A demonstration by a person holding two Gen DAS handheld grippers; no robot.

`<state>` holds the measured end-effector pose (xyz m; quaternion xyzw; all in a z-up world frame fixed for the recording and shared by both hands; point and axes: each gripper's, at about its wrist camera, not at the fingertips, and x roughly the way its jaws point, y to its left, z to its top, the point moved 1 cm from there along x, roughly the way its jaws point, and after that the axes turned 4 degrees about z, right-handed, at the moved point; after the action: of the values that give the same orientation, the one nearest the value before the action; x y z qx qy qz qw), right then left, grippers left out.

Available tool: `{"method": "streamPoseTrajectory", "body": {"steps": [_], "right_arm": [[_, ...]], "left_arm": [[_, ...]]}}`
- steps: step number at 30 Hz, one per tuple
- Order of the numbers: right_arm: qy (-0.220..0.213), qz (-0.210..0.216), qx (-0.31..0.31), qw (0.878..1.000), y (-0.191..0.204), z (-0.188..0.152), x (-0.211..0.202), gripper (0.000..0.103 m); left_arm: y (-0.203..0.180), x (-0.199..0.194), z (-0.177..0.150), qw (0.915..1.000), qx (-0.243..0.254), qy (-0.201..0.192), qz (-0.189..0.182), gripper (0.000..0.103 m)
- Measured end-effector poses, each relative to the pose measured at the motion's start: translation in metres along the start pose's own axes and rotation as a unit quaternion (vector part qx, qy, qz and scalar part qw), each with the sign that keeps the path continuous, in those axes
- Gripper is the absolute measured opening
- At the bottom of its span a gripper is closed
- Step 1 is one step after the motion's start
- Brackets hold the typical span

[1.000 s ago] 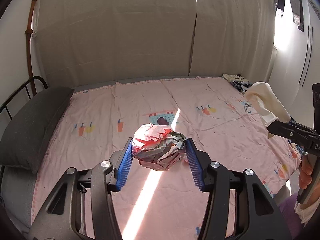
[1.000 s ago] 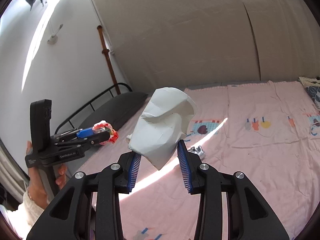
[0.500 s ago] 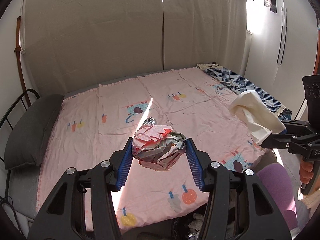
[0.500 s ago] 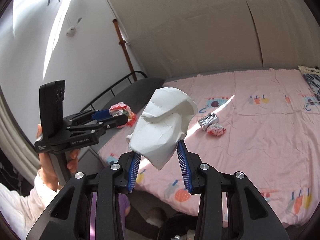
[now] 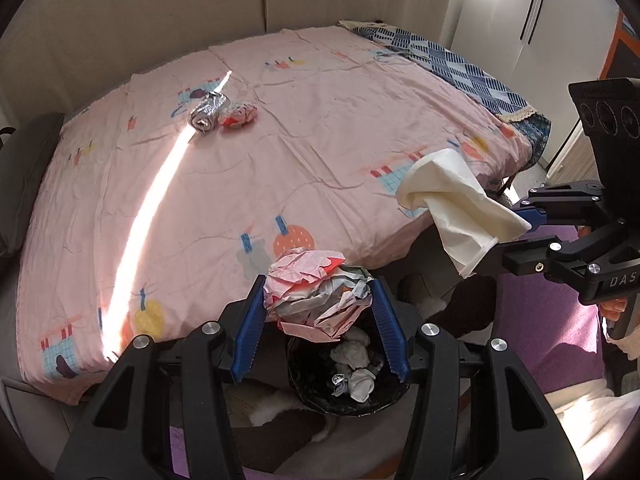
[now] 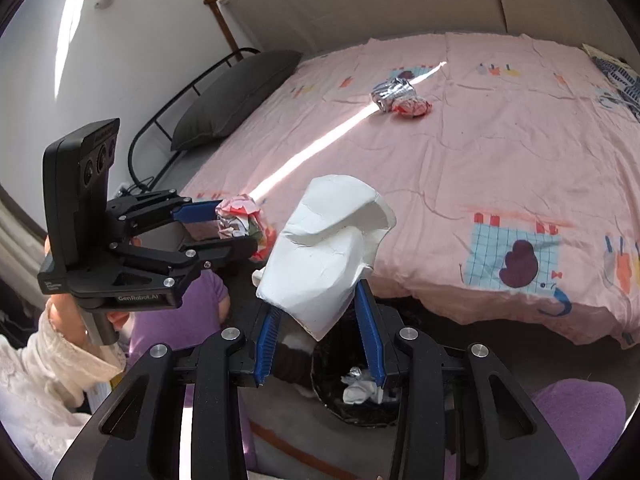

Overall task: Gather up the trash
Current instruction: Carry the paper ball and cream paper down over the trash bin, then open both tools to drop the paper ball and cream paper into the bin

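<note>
My left gripper [image 5: 318,330] is shut on a crumpled pink and grey paper ball [image 5: 316,300], held above a black-lined trash bin [image 5: 316,392] on the floor by the bed's edge. My right gripper [image 6: 320,344] is shut on a crushed white paper cup [image 6: 326,256], also over the bin [image 6: 340,408]. The bin holds several white and foil wads. A foil wad [image 5: 206,114] and a red-white wrapper ball [image 5: 239,114] lie together on the pink bedsheet [image 5: 320,128]. The left gripper with its ball [image 6: 238,222] shows in the right wrist view, and the cup [image 5: 456,200] in the left wrist view.
A dark grey pillow [image 6: 236,92] and a black metal headboard [image 6: 160,128] are at the bed's left end. A blue patterned blanket [image 5: 452,68] lies at the far right. Purple cloth [image 5: 556,344] is beside the bin. Beige curtains hang behind the bed.
Both grippers have pulled back from over the bed and tilted down to the bin on the floor, each still holding its piece of trash.
</note>
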<state>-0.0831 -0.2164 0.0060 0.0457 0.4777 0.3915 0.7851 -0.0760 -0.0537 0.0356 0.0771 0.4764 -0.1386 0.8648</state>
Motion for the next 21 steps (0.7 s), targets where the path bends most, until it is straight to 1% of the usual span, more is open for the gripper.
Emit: {"method": "streamPoseTrajectory", "body": {"steps": [4, 7, 10, 13, 16, 19, 20, 21], "right_arm": [[0.054, -0.005, 0.019, 0.998, -0.012, -0.023, 0.031, 0.035], [0.094, -0.011, 0.027, 0.995, -0.023, -0.04, 0.056, 0.035], [0.139, -0.018, 0.034, 0.99, -0.035, -0.055, 0.082, 0.035], [0.195, -0.032, 0.04, 0.979, -0.049, -0.067, 0.112, 0.035], [0.246, -0.045, 0.056, 0.967, -0.066, -0.081, 0.143, 0.035], [0.282, -0.04, 0.085, 0.955, -0.083, -0.09, 0.169, 0.035], [0.295, -0.039, 0.095, 0.95, -0.088, -0.094, 0.181, 0.035], [0.316, -0.038, 0.109, 0.942, -0.094, -0.098, 0.192, 0.035]], "left_arm": [[-0.016, 0.03, -0.028, 0.9985, 0.003, 0.049, -0.023, 0.053], [-0.025, 0.054, -0.046, 0.9959, 0.017, 0.086, -0.025, 0.053], [-0.029, 0.081, -0.061, 0.9913, 0.025, 0.125, -0.032, 0.053], [-0.031, 0.111, -0.076, 0.9831, 0.035, 0.175, -0.039, 0.053], [-0.036, 0.145, -0.095, 0.9708, 0.046, 0.231, -0.044, 0.053], [-0.04, 0.177, -0.113, 0.9579, 0.043, 0.277, -0.06, 0.053], [-0.041, 0.188, -0.118, 0.9535, 0.041, 0.292, -0.062, 0.053], [-0.042, 0.197, -0.124, 0.9495, 0.044, 0.304, -0.063, 0.053]]}}
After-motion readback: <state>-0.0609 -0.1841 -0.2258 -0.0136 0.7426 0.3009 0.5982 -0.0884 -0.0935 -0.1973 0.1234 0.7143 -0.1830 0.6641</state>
